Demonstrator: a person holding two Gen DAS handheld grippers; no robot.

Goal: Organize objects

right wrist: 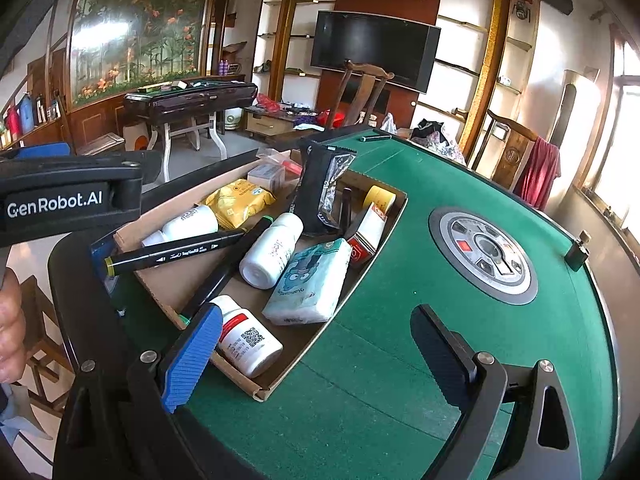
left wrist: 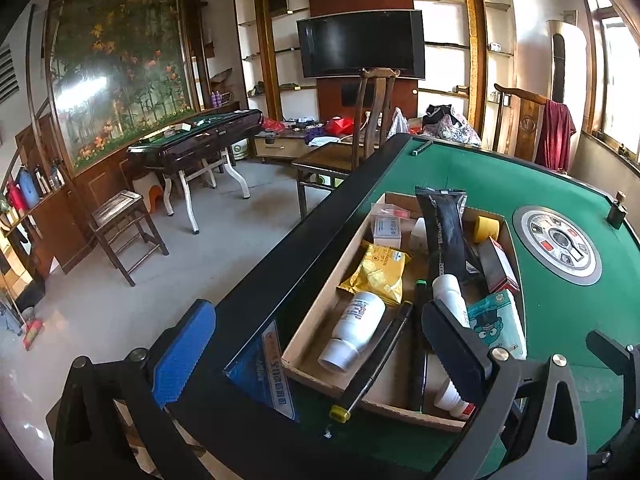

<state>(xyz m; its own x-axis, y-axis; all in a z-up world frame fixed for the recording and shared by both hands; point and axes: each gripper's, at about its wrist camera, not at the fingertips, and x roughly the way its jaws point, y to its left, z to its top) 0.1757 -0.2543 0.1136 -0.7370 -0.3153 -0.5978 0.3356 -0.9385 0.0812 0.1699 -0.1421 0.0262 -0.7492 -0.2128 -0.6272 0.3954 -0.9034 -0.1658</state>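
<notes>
Over cardboard box (right wrist: 280, 380) | both grippers – left gripper (left wrist: 320, 354), right gripper (right wrist: 316, 354) – fingers apart, empty

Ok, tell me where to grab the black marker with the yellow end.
Take the black marker mid-barrel, from above, claw fingers across its width. It lies flat, resting on the cardboard box rim with its yellow end overhanging, so the barrel there is clear of the white bottle; the far tip sits among clutter.
</notes>
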